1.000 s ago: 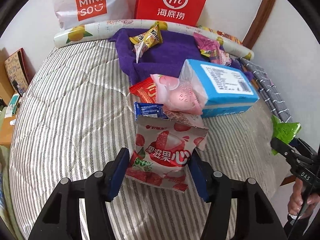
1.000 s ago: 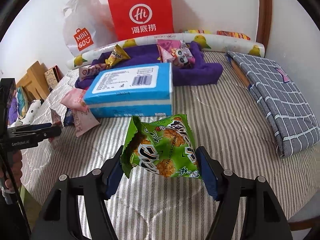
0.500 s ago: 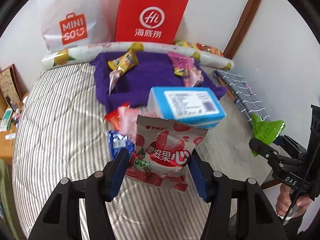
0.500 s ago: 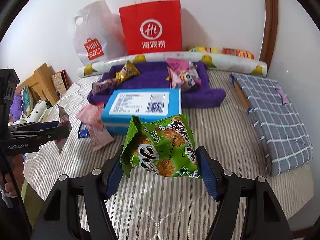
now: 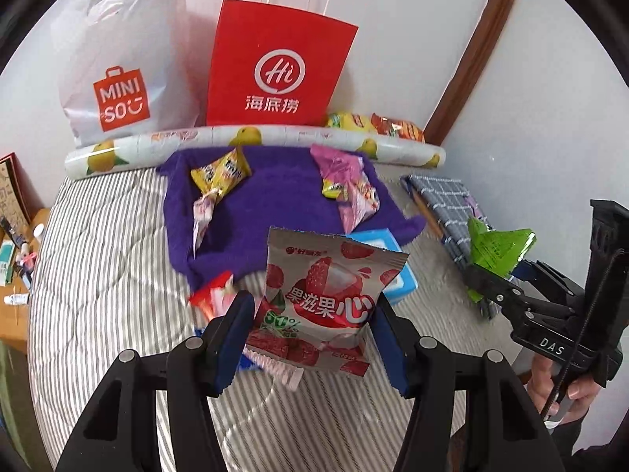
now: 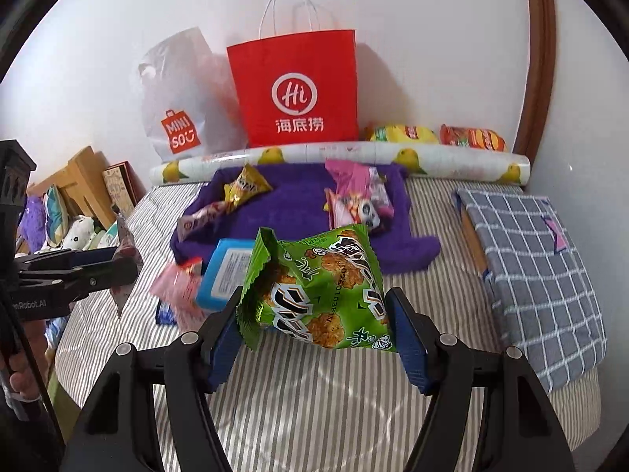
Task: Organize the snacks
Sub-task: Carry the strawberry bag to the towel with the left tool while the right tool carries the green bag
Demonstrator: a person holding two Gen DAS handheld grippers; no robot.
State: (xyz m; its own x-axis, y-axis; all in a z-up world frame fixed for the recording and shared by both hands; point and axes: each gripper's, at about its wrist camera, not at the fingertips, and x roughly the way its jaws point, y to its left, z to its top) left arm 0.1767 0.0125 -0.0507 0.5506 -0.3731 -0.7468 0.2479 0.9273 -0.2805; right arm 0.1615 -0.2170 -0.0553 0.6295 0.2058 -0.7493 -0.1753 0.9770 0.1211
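Observation:
My left gripper (image 5: 312,334) is shut on a pink strawberry snack bag (image 5: 322,299) and holds it above the striped bed (image 5: 98,259). My right gripper (image 6: 316,322) is shut on a green rice-cracker bag (image 6: 318,287), also held above the bed; it also shows in the left wrist view (image 5: 495,249). A purple towel (image 5: 275,204) at the back holds a yellow snack (image 5: 220,171) and pink snack packs (image 5: 350,188). A blue box (image 6: 226,271) and small pink and red packets (image 6: 177,285) lie in front of the towel.
A red paper bag (image 5: 275,67) and a white Miniso bag (image 5: 122,70) stand against the wall behind a lemon-print roll (image 5: 251,141). A folded checked cloth (image 6: 538,267) lies at the right. Yellow and orange packs (image 6: 436,135) sit behind the roll. Bedside clutter (image 6: 70,204) is at the left.
Both grippers have pulled back and risen with their bags; the bed and towel look farther away, and the paper bags at the wall show in full.

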